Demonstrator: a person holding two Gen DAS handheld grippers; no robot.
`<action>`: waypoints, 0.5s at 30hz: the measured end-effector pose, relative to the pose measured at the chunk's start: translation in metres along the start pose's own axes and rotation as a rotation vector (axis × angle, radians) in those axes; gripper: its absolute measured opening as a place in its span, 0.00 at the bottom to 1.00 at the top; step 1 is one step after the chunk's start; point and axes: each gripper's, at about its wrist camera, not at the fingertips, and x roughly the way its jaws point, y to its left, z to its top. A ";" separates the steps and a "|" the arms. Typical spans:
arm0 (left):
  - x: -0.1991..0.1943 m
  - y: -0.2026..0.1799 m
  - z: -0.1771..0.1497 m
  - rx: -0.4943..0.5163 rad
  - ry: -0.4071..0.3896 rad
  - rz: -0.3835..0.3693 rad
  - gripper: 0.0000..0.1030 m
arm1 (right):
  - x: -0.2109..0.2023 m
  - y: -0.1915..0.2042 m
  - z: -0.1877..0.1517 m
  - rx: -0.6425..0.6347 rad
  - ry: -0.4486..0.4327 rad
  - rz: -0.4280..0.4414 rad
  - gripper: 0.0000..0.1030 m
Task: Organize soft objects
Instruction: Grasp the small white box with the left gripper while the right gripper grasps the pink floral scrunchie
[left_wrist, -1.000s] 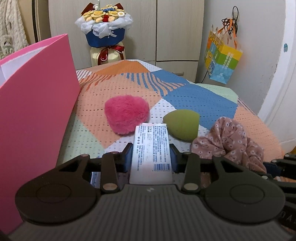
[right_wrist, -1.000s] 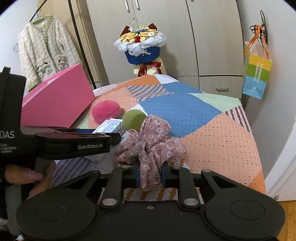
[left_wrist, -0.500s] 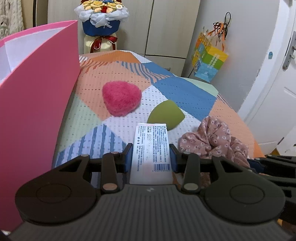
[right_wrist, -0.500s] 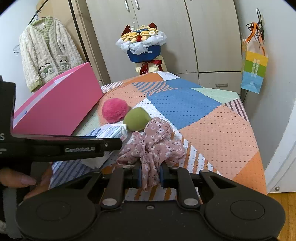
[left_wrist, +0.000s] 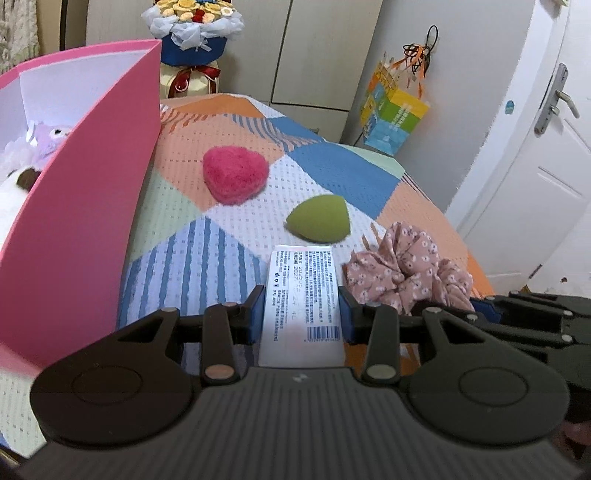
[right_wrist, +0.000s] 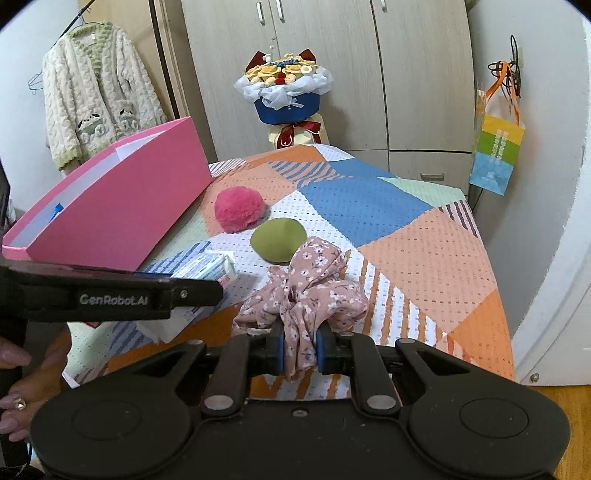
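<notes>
My left gripper (left_wrist: 301, 314) is shut on a white tissue pack (left_wrist: 301, 295) with printed label, held above the patterned bedspread (left_wrist: 192, 251); the pack also shows in the right wrist view (right_wrist: 207, 267). My right gripper (right_wrist: 299, 347) is shut on a pink floral scrunchie (right_wrist: 306, 291), also seen in the left wrist view (left_wrist: 402, 273). A fuzzy pink heart (left_wrist: 234, 179) and a green sponge (left_wrist: 319, 223) lie on the bed. An open pink box (left_wrist: 85, 192) stands at the left with plush toys (left_wrist: 33, 147) inside.
A flower bouquet (right_wrist: 284, 88) stands at the far end by the wardrobe (right_wrist: 332, 55). A colourful paper bag (right_wrist: 496, 158) hangs on the right wall. A knitted cardigan (right_wrist: 92, 92) hangs at the left. A white door (left_wrist: 543, 147) is at the right.
Both grippers have risen and pulled back with their loads. The left view now looks over the pink box's rim, showing plush toys inside.
</notes>
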 end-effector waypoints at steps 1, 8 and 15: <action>-0.002 0.001 -0.001 -0.002 0.006 -0.004 0.38 | -0.001 0.001 -0.001 0.001 -0.001 0.000 0.18; -0.021 0.001 -0.009 0.026 0.038 -0.036 0.38 | -0.013 0.007 -0.004 -0.016 -0.003 0.004 0.18; -0.046 0.008 -0.016 0.066 0.099 -0.061 0.38 | -0.027 0.016 -0.007 -0.068 0.049 0.020 0.18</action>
